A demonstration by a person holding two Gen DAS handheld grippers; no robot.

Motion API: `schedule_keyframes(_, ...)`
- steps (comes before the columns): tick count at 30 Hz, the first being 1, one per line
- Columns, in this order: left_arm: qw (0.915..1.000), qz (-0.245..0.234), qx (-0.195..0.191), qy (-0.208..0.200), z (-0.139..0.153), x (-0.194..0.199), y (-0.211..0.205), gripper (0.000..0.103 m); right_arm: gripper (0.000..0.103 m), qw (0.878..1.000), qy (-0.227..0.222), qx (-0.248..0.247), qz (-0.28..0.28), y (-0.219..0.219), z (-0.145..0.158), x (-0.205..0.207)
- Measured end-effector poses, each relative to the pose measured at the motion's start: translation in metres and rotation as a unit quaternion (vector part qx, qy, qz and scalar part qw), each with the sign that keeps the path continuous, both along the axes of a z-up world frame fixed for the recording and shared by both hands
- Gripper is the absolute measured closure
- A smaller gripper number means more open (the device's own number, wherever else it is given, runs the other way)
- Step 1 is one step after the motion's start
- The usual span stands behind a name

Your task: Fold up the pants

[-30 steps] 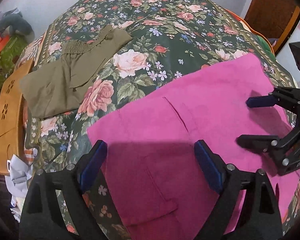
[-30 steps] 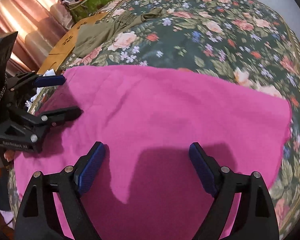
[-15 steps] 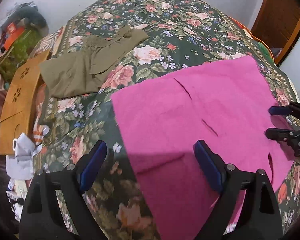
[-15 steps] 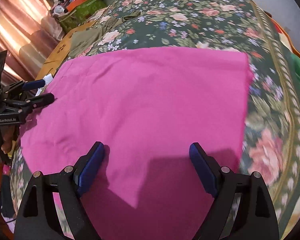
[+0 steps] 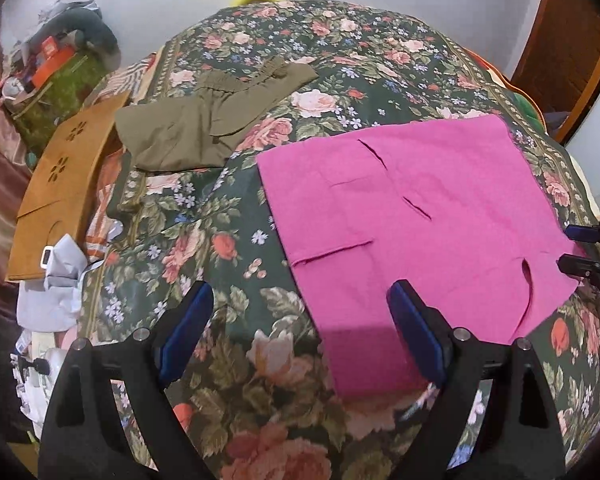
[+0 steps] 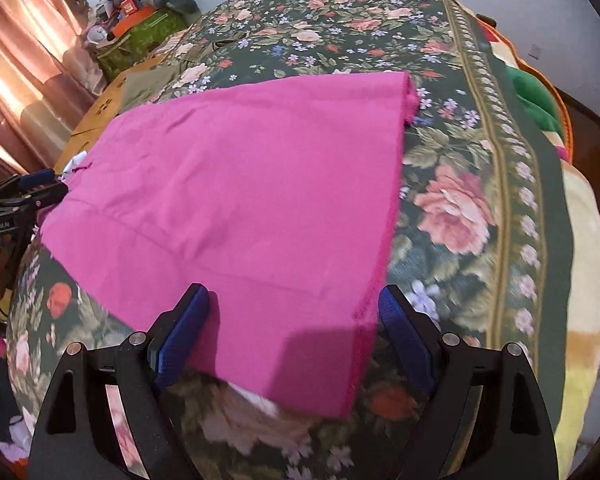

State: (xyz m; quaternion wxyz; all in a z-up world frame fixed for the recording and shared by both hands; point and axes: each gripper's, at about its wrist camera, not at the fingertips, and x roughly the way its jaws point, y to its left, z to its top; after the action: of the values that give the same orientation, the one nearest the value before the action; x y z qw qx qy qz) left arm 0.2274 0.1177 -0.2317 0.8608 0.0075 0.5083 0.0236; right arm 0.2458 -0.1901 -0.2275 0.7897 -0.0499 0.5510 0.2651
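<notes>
Left wrist view: pink pants (image 5: 412,216) spread flat on the floral bedspread (image 5: 228,240) of the bed, pocket slits and a seam flap facing up, no crease or doubled-over layer seen. Left tool (image 5: 300,336) released, jaws wide apart, one finger over bare bedspread, the other above the near pink edge, gripping nothing. Right tool (image 5: 576,250) seen at the far right edge of the same view, jaws apart, tips just beside the pink hem, nothing between them. Right wrist view: right tool (image 6: 292,336) likewise released, pads straddling the near corner of the pants (image 6: 240,200), fabric lying loose between but not pinched. Left tool (image 6: 36,188) visible at the left border, beside the opposite edge. Olive garment (image 5: 204,128) noted well apart toward the head of the bed, lying loosely bunched rather than squared; whether finished or awaiting work, cannot tell. Brown cardboard piece (image 5: 60,188) off the bed's left side, not involved. Judged status: pink pants laid out and smoothed only; first fold not yet made. Remaining, by judgement: grasp of both near corners, fold across, then further folds to final size.
</notes>
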Motion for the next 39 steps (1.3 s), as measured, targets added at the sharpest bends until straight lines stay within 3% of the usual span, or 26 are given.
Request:
schedule_keyframes(10,0.9991,0.037,-0.009,-0.018,0.013,-0.024,0.016,0.013,0.019,1.000,-0.023,-0.001,-0.020,-0.003,0.014,-0.009)
schedule_keyframes(14,0.9975,0.052,-0.021,-0.043,0.031,-0.036,0.017,0.013,0.019,0.997,-0.070,0.013,-0.017,0.007,0.038,-0.014)
schedule_keyframes(17,0.9949,0.062,-0.059,-0.054,0.037,-0.043,0.015,0.012,0.019,0.995,-0.096,0.035,-0.013,0.018,0.052,-0.019)
schedule_keyframes(21,0.9907,0.068,-0.110,-0.042,0.030,-0.049,0.005,0.012,0.019,0.994,-0.096,0.053,-0.001,0.036,0.049,-0.023)
schedule_keyframes(28,0.9879,0.059,-0.143,-0.006,0.008,-0.056,-0.012,0.012,0.019,0.996,-0.088,0.014,0.028,0.059,0.023,-0.029)
schedule_keyframes(36,0.9735,0.049,-0.223,-0.001,-0.002,-0.052,-0.019,0.012,0.019,0.997,-0.069,0.037,0.024,0.052,0.016,-0.029)
schedule_keyframes(39,0.9641,0.051,-0.260,0.005,-0.004,-0.045,-0.018,0.012,0.019,0.997,-0.067,0.039,0.024,0.053,0.016,-0.030)
